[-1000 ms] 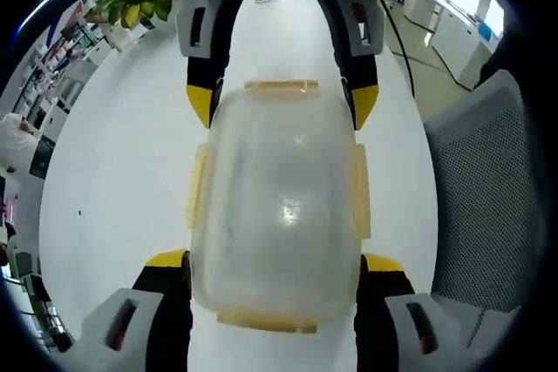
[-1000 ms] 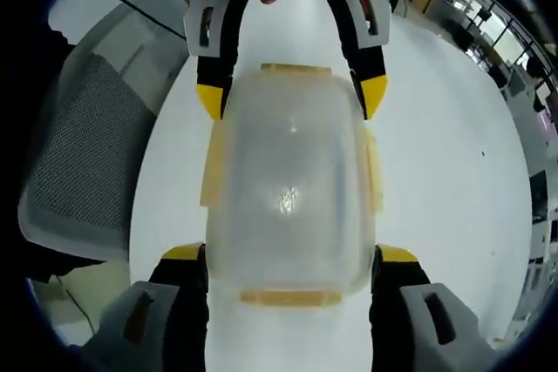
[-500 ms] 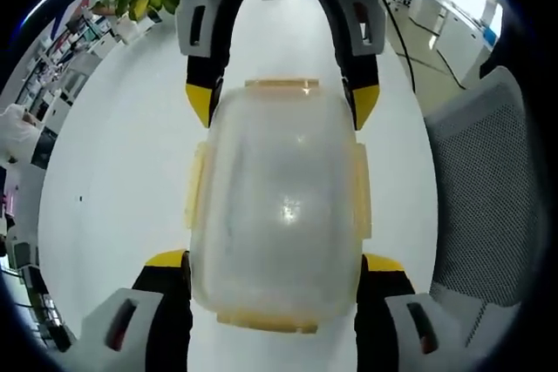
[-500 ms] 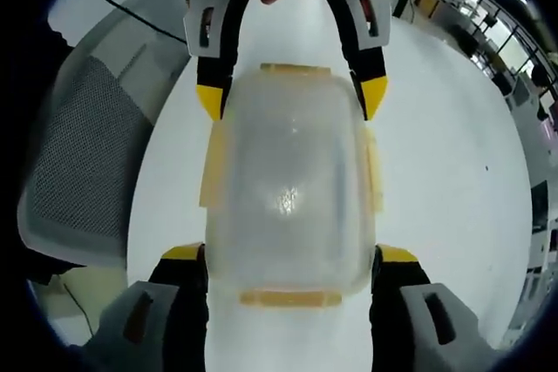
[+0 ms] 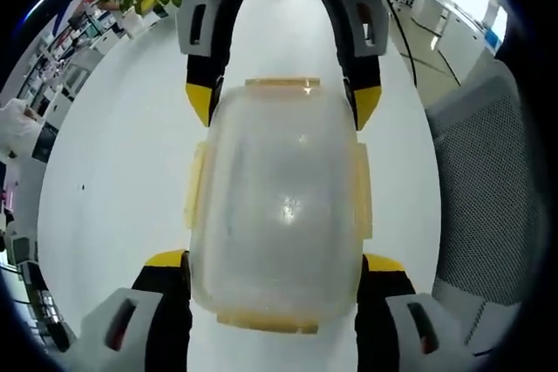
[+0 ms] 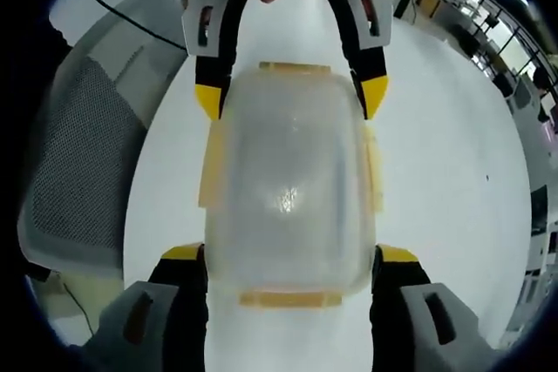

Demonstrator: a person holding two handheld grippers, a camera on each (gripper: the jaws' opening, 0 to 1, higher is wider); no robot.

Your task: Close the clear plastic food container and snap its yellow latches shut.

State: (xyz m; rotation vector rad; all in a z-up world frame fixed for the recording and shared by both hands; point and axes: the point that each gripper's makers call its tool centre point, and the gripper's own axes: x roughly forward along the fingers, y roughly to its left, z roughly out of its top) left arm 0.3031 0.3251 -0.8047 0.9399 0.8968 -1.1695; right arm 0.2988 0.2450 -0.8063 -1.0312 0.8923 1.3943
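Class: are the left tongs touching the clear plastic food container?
Touching. In the left gripper view, the left tongs press both yellow-tipped jaws against the sides of the clear plastic food container.

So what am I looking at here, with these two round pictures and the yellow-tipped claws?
No robot: a person holds a two-jaw gripper in each hand, with a fisheye camera on each. In the left gripper view, the left gripper rises from the bottom, its jaws on either side of the near end of a clear food container with yellow latches. The right gripper holds the far end. The right gripper view shows the same container from the opposite end, with the grippers swapped. Beneath is a white table; a mesh chair stands beside it.
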